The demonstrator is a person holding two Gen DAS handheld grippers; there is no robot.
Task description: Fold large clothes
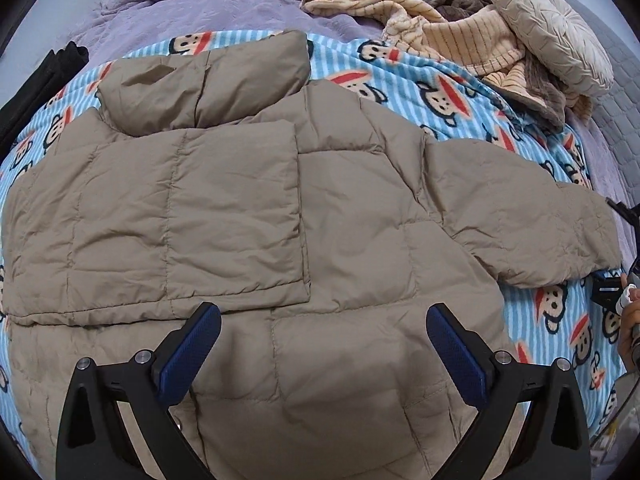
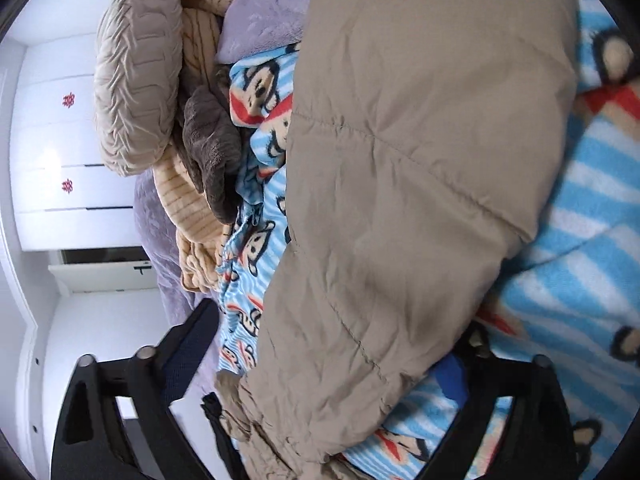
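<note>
A khaki puffer jacket (image 1: pixel 360 208) lies spread on the bed, collar (image 1: pixel 208 80) at the far side. One sleeve (image 1: pixel 192 216) is folded flat across its chest. The other sleeve (image 1: pixel 520 216) stretches out to the right. My left gripper (image 1: pixel 324 314) hovers open over the jacket's lower part, holding nothing. In the right wrist view that outstretched sleeve (image 2: pixel 400 200) runs between the wide-apart fingers of my right gripper (image 2: pixel 340 332), which is open around the cuff end. The sleeve partly hides the right finger (image 2: pixel 452 376).
A blue-striped monkey-print blanket (image 1: pixel 420 80) lies under the jacket, on a purple bedspread (image 1: pixel 224 4). Striped beige and brown clothes (image 1: pixel 472 40) and a round pleated cushion (image 1: pixel 548 24) are piled at the far right. A black garment (image 1: pixel 44 76) sits at the left. A hand (image 1: pixel 629 332) shows at the right edge.
</note>
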